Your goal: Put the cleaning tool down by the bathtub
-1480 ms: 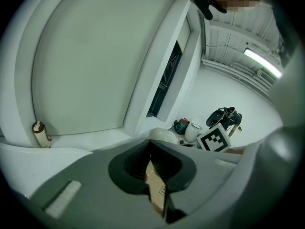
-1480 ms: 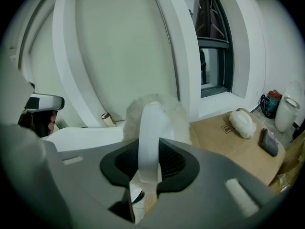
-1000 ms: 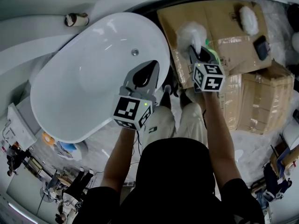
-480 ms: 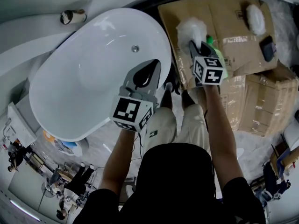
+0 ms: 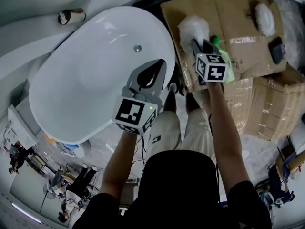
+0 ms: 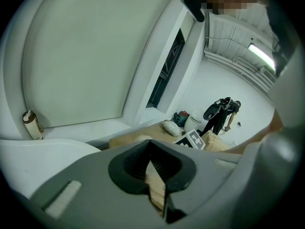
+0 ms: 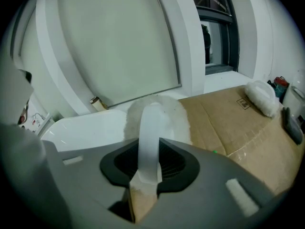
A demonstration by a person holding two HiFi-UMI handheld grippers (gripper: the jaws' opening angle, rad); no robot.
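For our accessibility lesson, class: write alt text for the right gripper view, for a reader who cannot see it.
The right gripper is shut on the white handle of a fluffy white cleaning tool, whose head points away from the camera. Brown cardboard lies beyond at the right, and a white bathtub at the left.

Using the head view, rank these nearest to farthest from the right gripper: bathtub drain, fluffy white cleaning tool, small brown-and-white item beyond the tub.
1. The cleaning tool, gripped by the right gripper itself.
2. The drain, to its left inside the bathtub.
3. The brown-and-white item, far left, past the bathtub's end.
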